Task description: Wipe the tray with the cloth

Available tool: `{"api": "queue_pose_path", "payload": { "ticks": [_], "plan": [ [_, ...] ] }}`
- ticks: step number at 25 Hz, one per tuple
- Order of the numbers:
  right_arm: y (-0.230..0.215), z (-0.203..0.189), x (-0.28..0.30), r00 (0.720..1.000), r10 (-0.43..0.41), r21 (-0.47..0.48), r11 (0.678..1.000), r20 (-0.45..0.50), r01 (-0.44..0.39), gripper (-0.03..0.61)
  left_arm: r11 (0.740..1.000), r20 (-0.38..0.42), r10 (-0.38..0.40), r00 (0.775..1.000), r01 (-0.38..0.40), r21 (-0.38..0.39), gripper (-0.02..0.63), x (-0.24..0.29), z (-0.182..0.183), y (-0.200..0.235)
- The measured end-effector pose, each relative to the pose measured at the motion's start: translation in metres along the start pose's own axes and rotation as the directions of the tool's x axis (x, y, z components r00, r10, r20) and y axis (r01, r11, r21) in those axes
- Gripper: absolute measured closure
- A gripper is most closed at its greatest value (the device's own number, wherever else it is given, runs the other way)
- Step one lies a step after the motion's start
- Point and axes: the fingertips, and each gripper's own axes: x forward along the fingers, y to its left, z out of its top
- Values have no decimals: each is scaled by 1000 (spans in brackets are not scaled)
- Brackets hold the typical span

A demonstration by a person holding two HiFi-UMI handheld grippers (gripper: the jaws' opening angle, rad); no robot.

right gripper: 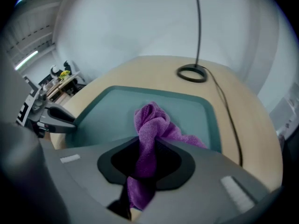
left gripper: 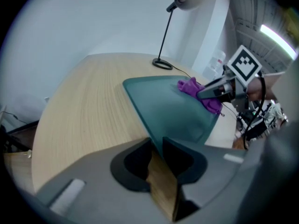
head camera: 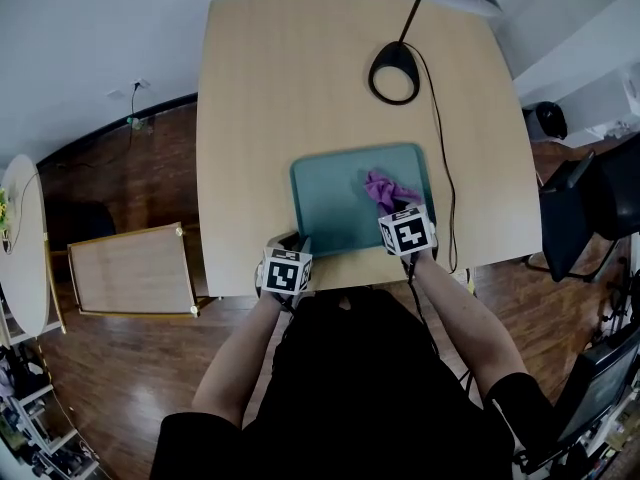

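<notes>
A teal tray (head camera: 330, 203) lies on the light wooden table near its front edge. My left gripper (head camera: 296, 243) is shut on the tray's near left corner (left gripper: 156, 141), with the rim pinched between the jaws. My right gripper (head camera: 396, 208) is shut on a purple cloth (right gripper: 150, 125), which bunches up ahead of the jaws and rests on the tray's right part (right gripper: 187, 111). In the left gripper view the purple cloth (left gripper: 192, 87) and the right gripper (left gripper: 205, 93) show at the tray's far side (left gripper: 163, 104).
A black desk lamp stands behind the tray, its round base (head camera: 394, 73) on the table and its cable (head camera: 444, 178) running down the table's right side close to the tray. A low wooden bench (head camera: 130, 268) and an office chair (head camera: 575, 208) stand on the floor.
</notes>
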Motion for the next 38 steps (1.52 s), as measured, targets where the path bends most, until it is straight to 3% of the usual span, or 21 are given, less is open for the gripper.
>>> {"api": "queue_pose_path", "payload": {
  "ticks": [3, 8, 11, 15, 21, 28, 33, 38],
  "plan": [
    [76, 19, 7, 993, 115, -154, 981, -12, -116, 492, 1000, 6, -14, 1000, 14, -8, 511, -1, 0, 0],
    [163, 38, 15, 968, 243, -350, 903, -64, -250, 492, 998, 19, -48, 999, 49, -37, 512, -2, 2, -3],
    [187, 40, 19, 952, 295, -378, 875, -79, -303, 491, 996, 40, -69, 997, 71, -57, 513, -3, 4, -3],
    [187, 43, 19, 944, 322, -316, 891, -67, -327, 491, 992, 63, -99, 993, 104, -77, 515, -5, 5, -1],
    [149, 23, 8, 960, 278, -277, 919, -42, -279, 492, 994, 56, -83, 995, 87, -70, 515, -5, 3, 4],
    [13, -17, -13, 994, 105, -80, 991, -6, -105, 491, 997, 42, -53, 998, 55, -57, 515, -4, 1, 5],
    [-75, -39, -29, 999, -36, 12, 999, -16, 36, 491, 999, 13, -39, 999, 39, -31, 514, -4, 3, 1],
    [-76, -49, -35, 999, -35, 97, 995, -13, 36, 492, 997, 19, -38, 999, 40, -65, 518, -4, 3, 2]
  ]
}}
